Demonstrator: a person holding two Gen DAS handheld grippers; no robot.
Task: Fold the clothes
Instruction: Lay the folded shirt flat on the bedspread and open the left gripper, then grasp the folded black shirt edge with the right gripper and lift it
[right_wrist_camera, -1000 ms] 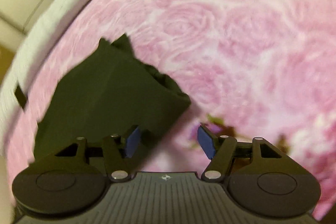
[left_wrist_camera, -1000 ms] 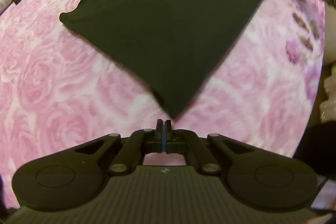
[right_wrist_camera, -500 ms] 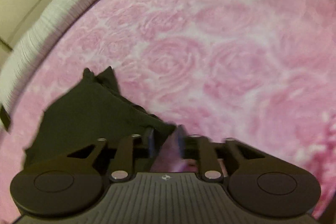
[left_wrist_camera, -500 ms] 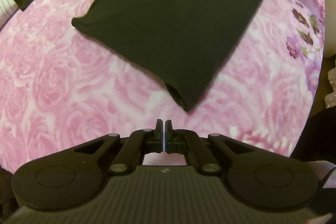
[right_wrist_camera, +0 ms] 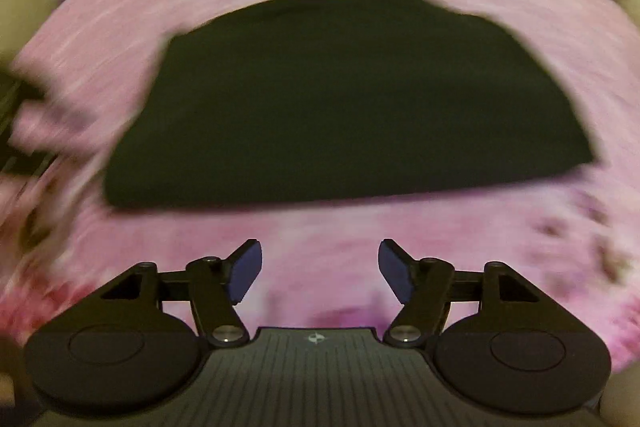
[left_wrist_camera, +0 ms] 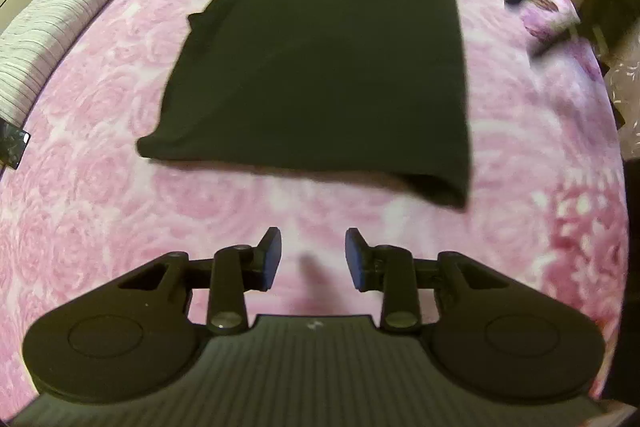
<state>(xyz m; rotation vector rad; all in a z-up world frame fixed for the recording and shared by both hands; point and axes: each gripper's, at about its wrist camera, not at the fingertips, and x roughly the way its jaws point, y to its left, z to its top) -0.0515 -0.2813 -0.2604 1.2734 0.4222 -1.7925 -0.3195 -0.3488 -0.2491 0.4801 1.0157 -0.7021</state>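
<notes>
Garment (left_wrist_camera: 320,67), black, folded, lies flat on the pink rose-print bedspread (left_wrist_camera: 100,187), ahead of both sets of jaws and touching neither. Pale striped cushion edge (left_wrist_camera: 60,11) runs along the bedspread's far left. Left gripper (left_wrist_camera: 312,257) hangs over bare bedspread just short of the garment's near edge, jaws parted, nothing between them. Right gripper (right_wrist_camera: 320,269) likewise spread wide and empty, the garment (right_wrist_camera: 340,99) in front; that view is motion-blurred. Half a second ago the left jaws were pressed together and the right nearly closed at the cloth's corner; both have now let go. No readable writing; only a small logo mark on each gripper body.
</notes>
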